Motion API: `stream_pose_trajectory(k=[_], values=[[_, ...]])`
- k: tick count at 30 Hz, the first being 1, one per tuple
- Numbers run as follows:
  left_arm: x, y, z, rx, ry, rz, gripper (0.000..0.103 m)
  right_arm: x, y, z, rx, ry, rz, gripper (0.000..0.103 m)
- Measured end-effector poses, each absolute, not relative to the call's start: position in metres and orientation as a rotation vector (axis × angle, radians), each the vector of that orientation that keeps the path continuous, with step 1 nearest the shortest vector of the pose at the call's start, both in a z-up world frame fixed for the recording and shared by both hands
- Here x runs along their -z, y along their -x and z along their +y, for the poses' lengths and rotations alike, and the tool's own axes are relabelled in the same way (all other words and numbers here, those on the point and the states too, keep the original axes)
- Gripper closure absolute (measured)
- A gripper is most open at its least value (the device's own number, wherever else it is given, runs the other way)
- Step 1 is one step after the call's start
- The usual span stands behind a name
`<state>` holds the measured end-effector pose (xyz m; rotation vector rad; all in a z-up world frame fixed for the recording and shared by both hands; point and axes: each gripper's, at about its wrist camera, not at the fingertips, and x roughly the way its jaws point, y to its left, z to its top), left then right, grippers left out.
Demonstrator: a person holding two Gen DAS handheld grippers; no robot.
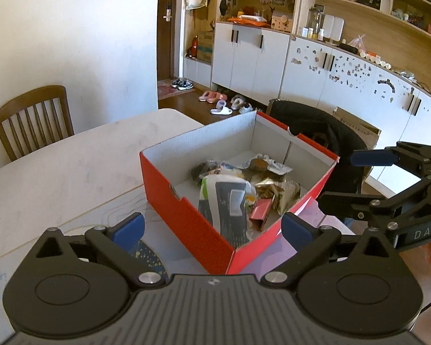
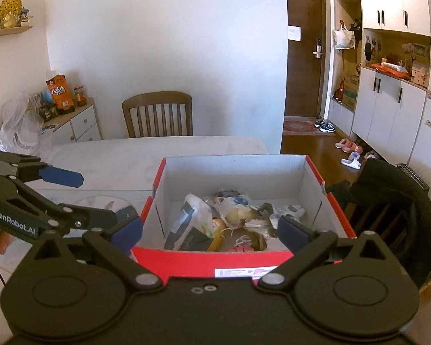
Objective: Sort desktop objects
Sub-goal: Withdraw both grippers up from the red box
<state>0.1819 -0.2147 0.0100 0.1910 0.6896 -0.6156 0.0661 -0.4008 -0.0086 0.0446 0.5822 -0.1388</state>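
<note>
Nearest to us in the left wrist view is our left gripper (image 1: 212,227), its blue pads spread wide with nothing between them, pointing down at the near corner of the red box (image 1: 186,215). From the right wrist view our right gripper (image 2: 209,230) is equally spread and empty, facing the box's near long wall, the one with the white label.

We take the box as our landmark. It stands open-topped on the white table (image 1: 71,166), near the table's edge, which we judge keeps it within easy reach of both hands. Inside the box lie the sorted things in a loose heap: a white plastic packet (image 1: 227,198) leaning toward the near corner, crumpled wrappers (image 1: 273,184) behind it, and a small pink carton (image 1: 260,212) against the right-hand wall. They lie jumbled, which suggests dropping rather than arranging.

Left of the box, just under our left pad, a dark speckled thing (image 1: 149,256) lies on the table; we cannot tell what it is. Beyond the box a wooden chair (image 2: 158,115) stands at the table's far side.

Both grippers flank the box with wide jaws, so we judge they are free for the next pick.
</note>
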Motion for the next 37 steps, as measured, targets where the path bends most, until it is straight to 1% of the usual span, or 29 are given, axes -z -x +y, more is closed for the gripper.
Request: stream_pose_trajectory(k=[37], values=[[-0.0131, -0.1756, -0.2092, 0.628, -0.179, 0.688, 0.001, 0.0141, -0.0586, -0.4058, 0.192, -0.123, 0.586, 0.001]])
